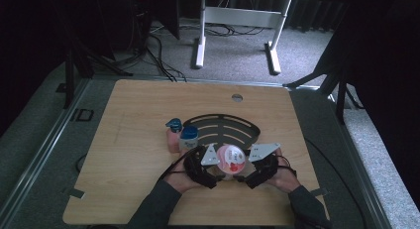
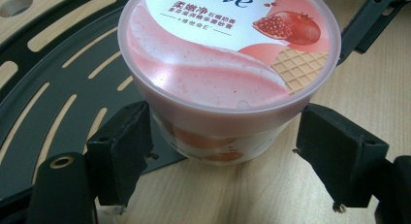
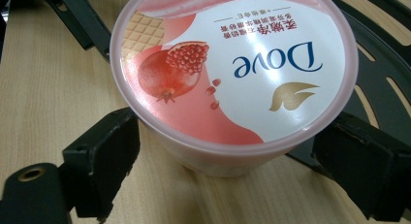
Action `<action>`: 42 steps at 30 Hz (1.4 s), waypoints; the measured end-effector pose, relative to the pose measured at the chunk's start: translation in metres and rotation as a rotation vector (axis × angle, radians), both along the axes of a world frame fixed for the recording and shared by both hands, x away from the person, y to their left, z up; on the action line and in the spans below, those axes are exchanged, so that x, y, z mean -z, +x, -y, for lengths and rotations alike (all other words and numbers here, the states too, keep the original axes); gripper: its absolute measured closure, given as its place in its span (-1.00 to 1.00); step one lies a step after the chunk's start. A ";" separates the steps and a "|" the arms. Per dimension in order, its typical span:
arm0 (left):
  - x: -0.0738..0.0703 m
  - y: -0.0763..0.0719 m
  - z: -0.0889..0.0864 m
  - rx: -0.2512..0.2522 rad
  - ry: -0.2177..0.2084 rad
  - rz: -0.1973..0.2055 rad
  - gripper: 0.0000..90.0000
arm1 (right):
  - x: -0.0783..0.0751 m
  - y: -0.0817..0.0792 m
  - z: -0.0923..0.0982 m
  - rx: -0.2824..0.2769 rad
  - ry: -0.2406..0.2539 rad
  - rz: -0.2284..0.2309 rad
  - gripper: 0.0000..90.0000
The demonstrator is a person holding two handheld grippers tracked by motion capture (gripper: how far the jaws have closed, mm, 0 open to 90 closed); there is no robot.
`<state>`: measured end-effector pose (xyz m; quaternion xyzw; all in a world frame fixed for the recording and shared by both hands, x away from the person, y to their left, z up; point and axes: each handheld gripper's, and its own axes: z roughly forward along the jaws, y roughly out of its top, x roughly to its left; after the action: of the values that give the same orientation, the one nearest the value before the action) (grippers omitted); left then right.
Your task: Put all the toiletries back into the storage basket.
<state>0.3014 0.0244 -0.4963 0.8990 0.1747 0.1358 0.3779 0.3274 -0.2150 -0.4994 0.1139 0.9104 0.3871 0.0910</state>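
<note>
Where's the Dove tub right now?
In the high view the Dove tub sits at the table's near middle, between the left gripper and right gripper, at the near edge of the black slotted tray.

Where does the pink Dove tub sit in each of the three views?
High view: Dove tub low centre, between the two grippers.
Left gripper view: Dove tub upper centre, between the black jaws.
Right gripper view: Dove tub centre, logo upside down.
Shared landmark: the black slotted tray behind the tub.

A lab-like workroom: a bare wooden table point(image 1: 148, 120), grey carpet point(image 1: 237, 55), trailing cables point(image 1: 158, 55) and a white desk frame point(image 1: 237, 21).
</note>
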 end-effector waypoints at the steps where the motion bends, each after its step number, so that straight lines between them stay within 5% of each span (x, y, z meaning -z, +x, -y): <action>1: 0.000 0.000 0.000 -0.003 -0.001 0.001 -0.53 | 0.000 0.001 0.000 -0.001 0.000 -0.001 -0.78; 42: 0.004 0.022 0.014 -0.141 0.017 0.033 -0.53 | -0.003 0.051 -0.006 -0.051 -0.098 -0.043 -0.78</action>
<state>0.3235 0.0105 -0.5003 0.8853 0.2304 0.1786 0.3624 0.3785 -0.2090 -0.4961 0.0942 0.9327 0.3415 0.0670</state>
